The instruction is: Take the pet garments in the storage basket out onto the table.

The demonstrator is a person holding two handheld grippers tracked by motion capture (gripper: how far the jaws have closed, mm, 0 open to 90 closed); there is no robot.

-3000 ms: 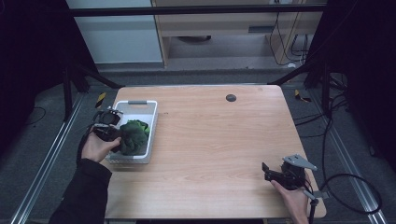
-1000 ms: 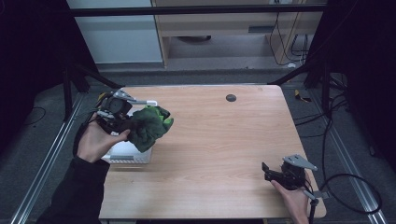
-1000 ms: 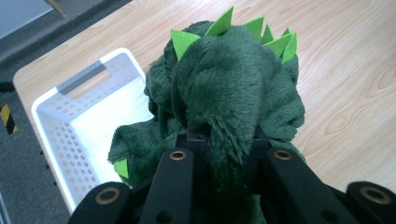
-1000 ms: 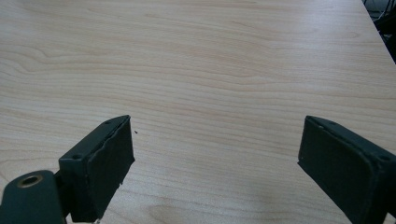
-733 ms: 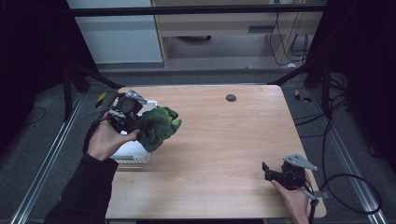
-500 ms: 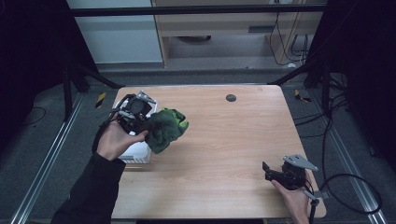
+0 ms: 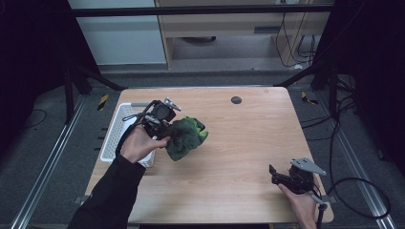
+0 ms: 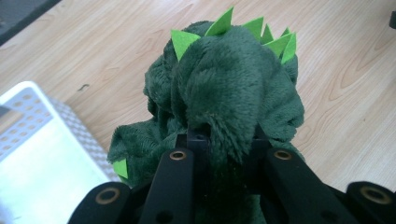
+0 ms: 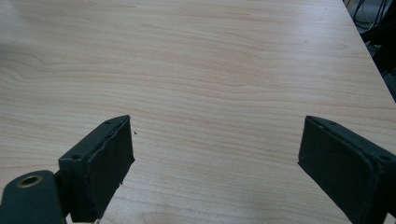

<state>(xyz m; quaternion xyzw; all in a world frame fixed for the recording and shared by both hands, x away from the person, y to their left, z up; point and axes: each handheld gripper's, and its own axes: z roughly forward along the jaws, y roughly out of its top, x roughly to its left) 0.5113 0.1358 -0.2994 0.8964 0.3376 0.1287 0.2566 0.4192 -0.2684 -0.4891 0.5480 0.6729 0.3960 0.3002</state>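
Note:
A dark green plush toy [image 7: 185,137] with light green felt spikes hangs over the left part of the wooden table [image 7: 239,143], just right of a white basket [image 7: 119,129]. My left gripper [image 7: 165,125] is shut on the plush toy [image 8: 224,93], whose fabric bulges between the black jaws in the left gripper view. A corner of the basket [image 8: 42,154] lies below the toy. Low over the table's near right corner, my right gripper [image 7: 277,175] is open, its jaws wide apart over bare wood [image 9: 215,84].
A small dark round hole [image 7: 236,99] marks the table's far middle. The table's centre and right side are bare wood. Dark floor, metal frame rails and cables surround the table.
My left gripper has lifted the plush toy out of the white basket and carried it rightward over the table. The right gripper has stayed where it was.

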